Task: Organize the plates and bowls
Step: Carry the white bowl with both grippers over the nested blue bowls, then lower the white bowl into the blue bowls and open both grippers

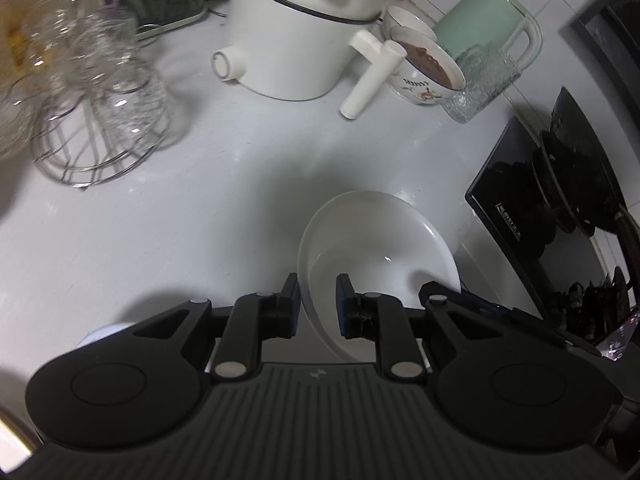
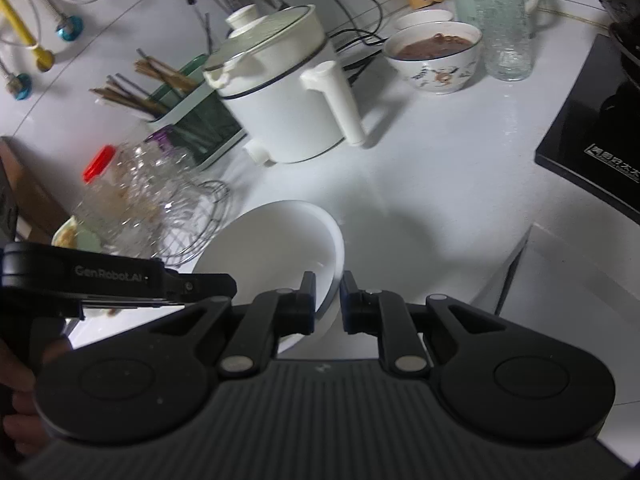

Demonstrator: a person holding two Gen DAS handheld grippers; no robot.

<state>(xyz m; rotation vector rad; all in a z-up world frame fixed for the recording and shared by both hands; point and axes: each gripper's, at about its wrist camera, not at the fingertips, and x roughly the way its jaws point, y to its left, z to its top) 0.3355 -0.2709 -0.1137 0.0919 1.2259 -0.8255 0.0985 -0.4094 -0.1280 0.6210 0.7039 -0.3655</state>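
Observation:
A plain white bowl (image 1: pixel 380 240) (image 2: pixel 272 240) hangs a little above the white counter, its shadow beneath it. In the left wrist view my left gripper (image 1: pixel 318 304) is shut on the bowl's near-left rim, which passes between the two pads. My right gripper (image 2: pixel 328 300) is shut on the opposite rim, seen between its fingers in the right wrist view. Each gripper shows in the other's view: the left gripper (image 2: pixel 226 280) from the side at the bowl's left edge, the right gripper (image 1: pixel 430 290) at its right edge. The bowl is empty.
Behind stand a white electric pot (image 1: pixel 296 40) (image 2: pixel 280 92), a patterned bowl of brown food (image 1: pixel 424 68) (image 2: pixel 436 56), a glass tumbler (image 1: pixel 476 80) (image 2: pixel 504 28) and a mint kettle (image 1: pixel 480 12). A wire rack of glasses (image 1: pixel 100 112) (image 2: pixel 168 200) is left, a black cooktop (image 1: pixel 512 208) (image 2: pixel 592 128) right.

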